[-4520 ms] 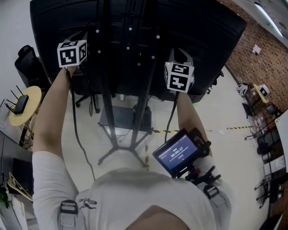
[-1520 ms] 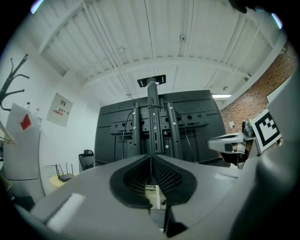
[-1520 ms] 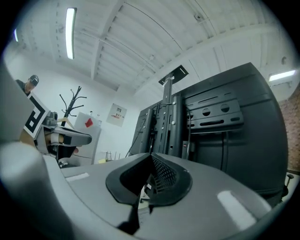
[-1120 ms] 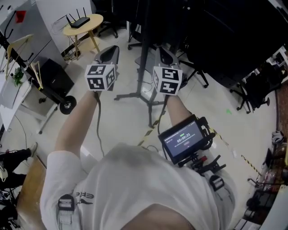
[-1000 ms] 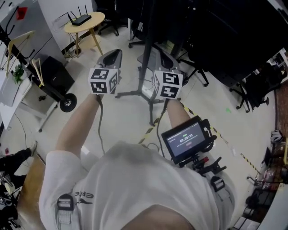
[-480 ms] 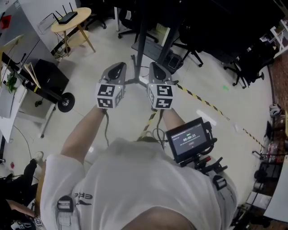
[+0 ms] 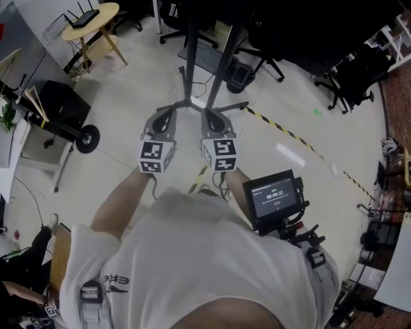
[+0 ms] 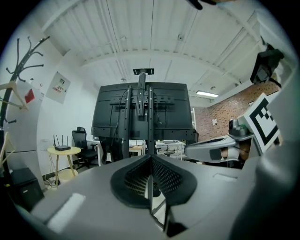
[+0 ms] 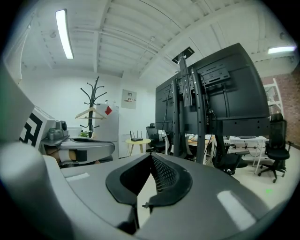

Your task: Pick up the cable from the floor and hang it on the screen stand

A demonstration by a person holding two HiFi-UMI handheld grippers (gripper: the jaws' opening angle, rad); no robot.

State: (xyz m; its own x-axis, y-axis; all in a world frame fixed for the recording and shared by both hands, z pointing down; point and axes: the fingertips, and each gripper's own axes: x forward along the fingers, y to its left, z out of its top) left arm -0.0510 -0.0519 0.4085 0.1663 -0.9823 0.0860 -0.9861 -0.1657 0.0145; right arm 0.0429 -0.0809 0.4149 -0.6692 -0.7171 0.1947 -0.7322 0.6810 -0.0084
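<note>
Shows left gripper and right gripper side by side facing the screen stand, jaws closed on nothing. Holds no cable; unclear whether hung yet.

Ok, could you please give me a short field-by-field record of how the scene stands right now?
left gripper: shut, nothing between its jaws
right gripper: shut, nothing between its jaws
placement: side by side, both pointing toward the screen stand
cable: in neither gripper
surroundings: round table with a router, upper left in the head view; striped floor tape running from near the stand's base
</note>
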